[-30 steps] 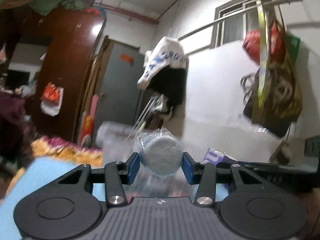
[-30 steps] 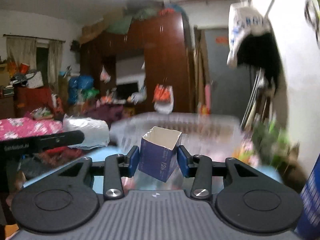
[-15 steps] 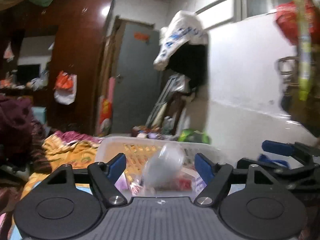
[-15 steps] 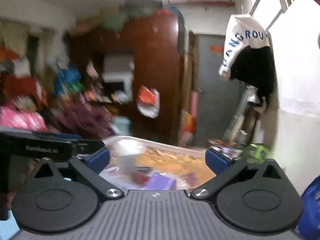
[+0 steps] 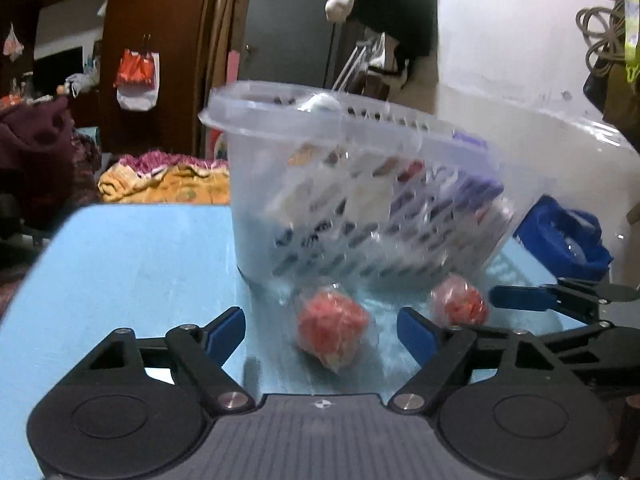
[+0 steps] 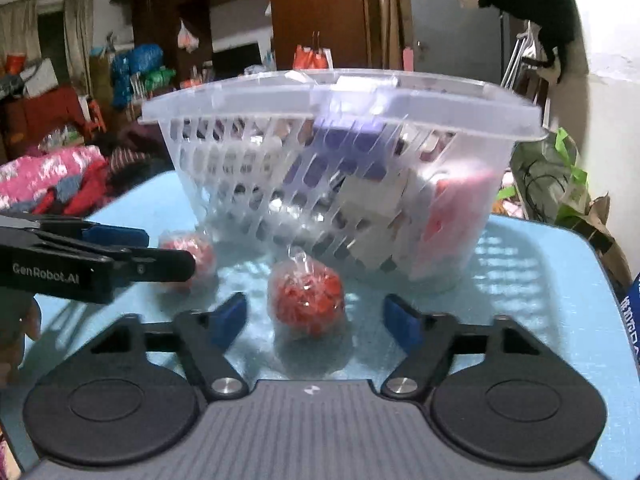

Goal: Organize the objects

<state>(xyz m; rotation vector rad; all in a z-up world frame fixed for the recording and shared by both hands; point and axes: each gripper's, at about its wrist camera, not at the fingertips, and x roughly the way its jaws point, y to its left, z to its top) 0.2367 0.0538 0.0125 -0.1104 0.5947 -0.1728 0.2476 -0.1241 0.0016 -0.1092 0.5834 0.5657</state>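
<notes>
Dim, motion-blurred, fisheye-warped edges

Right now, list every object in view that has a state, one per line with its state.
Left gripper: open, empty, lined up on a red ball.
Right gripper: open, empty, around the other ball.
Basket: upright on the table, holding boxes.
Left red ball: wrapped, on the table.
Right red ball: wrapped, on the table.

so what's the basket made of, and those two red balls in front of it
Basket: looks like clear, glossy moulded plastic, slotted walls showing its contents. Left red ball and right red ball: crinkly red filling, material unclear, each wrapped in thin shiny clear film, judging by the glints and the twisted top on the right one.
</notes>
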